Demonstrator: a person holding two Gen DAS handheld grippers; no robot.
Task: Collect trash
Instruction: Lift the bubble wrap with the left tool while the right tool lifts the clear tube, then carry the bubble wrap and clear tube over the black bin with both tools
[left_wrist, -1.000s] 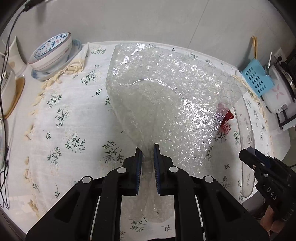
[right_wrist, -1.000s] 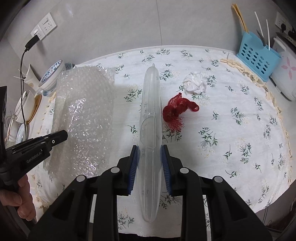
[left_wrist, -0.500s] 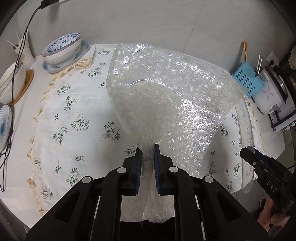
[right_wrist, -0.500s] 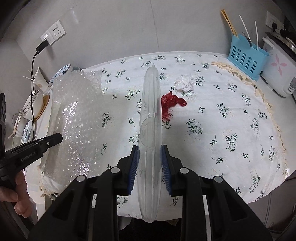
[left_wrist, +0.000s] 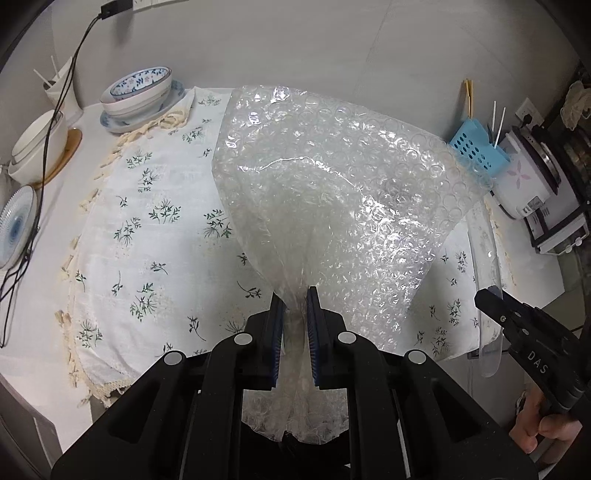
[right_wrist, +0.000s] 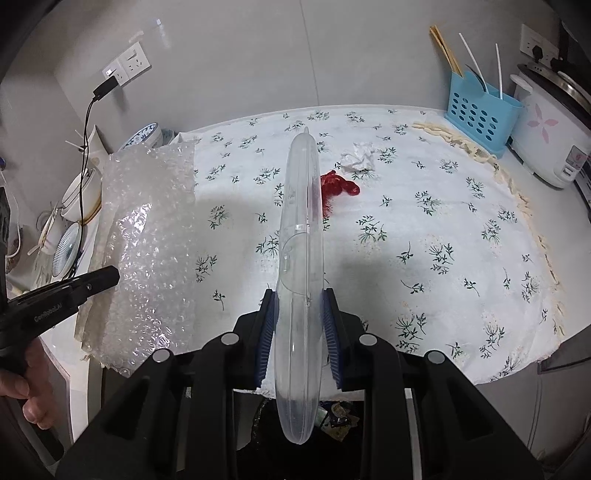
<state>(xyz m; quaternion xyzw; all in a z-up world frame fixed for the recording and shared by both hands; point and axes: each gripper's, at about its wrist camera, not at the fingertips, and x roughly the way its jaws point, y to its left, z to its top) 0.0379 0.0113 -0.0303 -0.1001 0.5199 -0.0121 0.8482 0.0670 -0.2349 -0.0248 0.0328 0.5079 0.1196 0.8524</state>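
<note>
My left gripper (left_wrist: 295, 295) is shut on a sheet of clear bubble wrap (left_wrist: 332, 192) and holds it up over the table's front edge; the sheet also shows in the right wrist view (right_wrist: 147, 236). My right gripper (right_wrist: 297, 299) is shut on a clear plastic lid (right_wrist: 301, 240), held on edge; it also shows in the left wrist view (left_wrist: 487, 295). A red mesh net (right_wrist: 338, 186) and a crumpled white tissue (right_wrist: 358, 158) lie on the flowered tablecloth (right_wrist: 443, 229). Below the table edge is a dark bin with trash (right_wrist: 332, 417).
Bowls and a plate (left_wrist: 136, 96) stand at the back left, with more dishes (left_wrist: 37, 140) and a black cable. A blue utensil basket (right_wrist: 480, 110) and a rice cooker (right_wrist: 554, 133) stand at the right.
Both grippers have drawn back from the table toward its front edge, carrying the bubble wrap and the lid. The table looks farther away and the bin has come into view.
</note>
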